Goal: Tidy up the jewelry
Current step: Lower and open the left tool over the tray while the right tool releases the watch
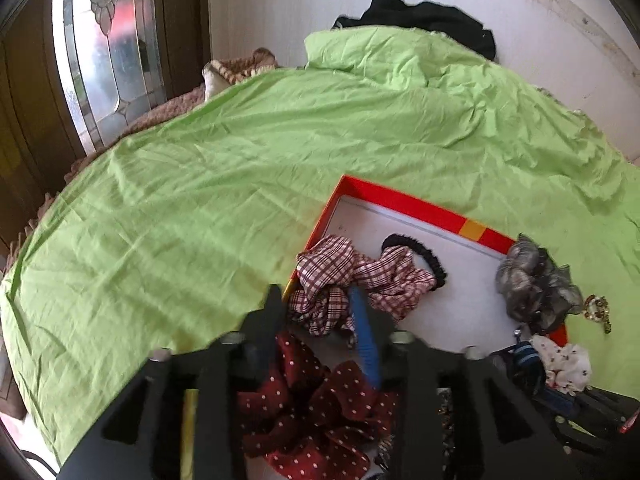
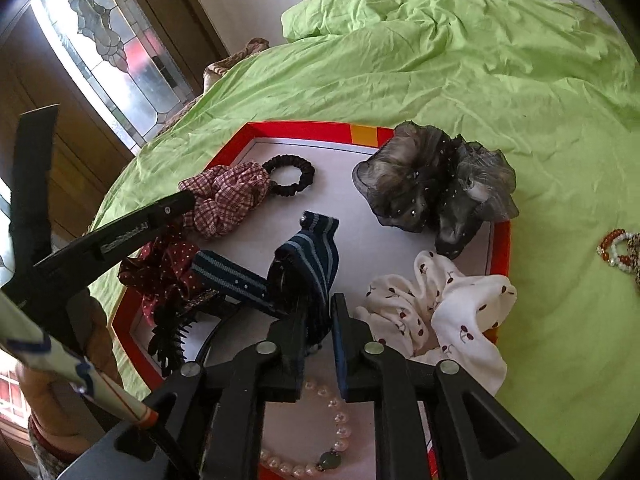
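A red-rimmed white tray (image 2: 503, 248) lies on the green bedsheet and holds hair accessories. My right gripper (image 2: 318, 312) is shut on a navy striped bow clip (image 2: 316, 256) over the tray. My left gripper (image 1: 316, 304) hangs open over the tray's left edge, above a plaid scrunchie (image 1: 352, 276) and a maroon dotted scrunchie (image 1: 312, 412); its arm shows in the right wrist view (image 2: 120, 236). A black hair tie (image 2: 290, 174), a grey organza scrunchie (image 2: 432, 188), a white cherry-print scrunchie (image 2: 444, 308) and a pearl bracelet (image 2: 336, 432) lie in the tray.
Beaded bracelets (image 2: 618, 250) lie on the sheet right of the tray; a gold ornament (image 1: 598, 310) lies there too. A black claw clip (image 2: 172, 336) sits at the tray's left rim. The green bedsheet (image 1: 200, 200) spreads left and behind. A stained-glass door (image 1: 108, 40) stands at left.
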